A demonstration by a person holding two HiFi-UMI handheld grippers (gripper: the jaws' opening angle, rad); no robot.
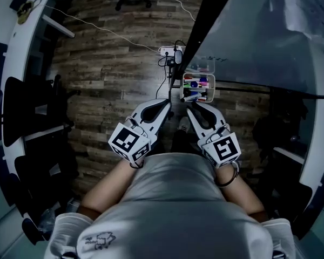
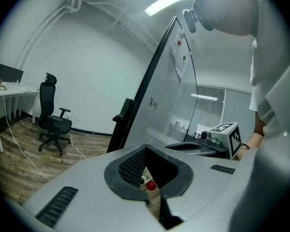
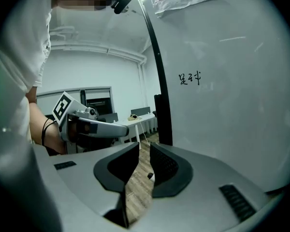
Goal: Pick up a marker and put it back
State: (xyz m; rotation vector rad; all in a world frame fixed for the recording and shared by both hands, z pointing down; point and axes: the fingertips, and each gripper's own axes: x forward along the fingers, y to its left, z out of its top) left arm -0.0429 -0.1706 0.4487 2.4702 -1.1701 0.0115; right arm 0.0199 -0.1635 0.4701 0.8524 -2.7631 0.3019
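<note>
Markers (image 1: 195, 84) in a tray (image 1: 213, 91) beside the whiteboard (image 1: 248, 31), power strip (image 1: 170, 51) on the floor (image 1: 108, 80) just beyond it

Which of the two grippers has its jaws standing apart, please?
The right gripper: the wooden floor shows through the gap between its jaws, and nothing is held. The left gripper has jaw tips that meet.

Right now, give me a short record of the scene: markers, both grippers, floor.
markers: several coloured ones, lying in the tray
tray: by the whiteboard frame, ahead of both grippers
left gripper: jaws together, empty
right gripper: jaws apart, nothing between them
floor: wood planks, a power strip lying on it
task: no marker picked up yet
</note>
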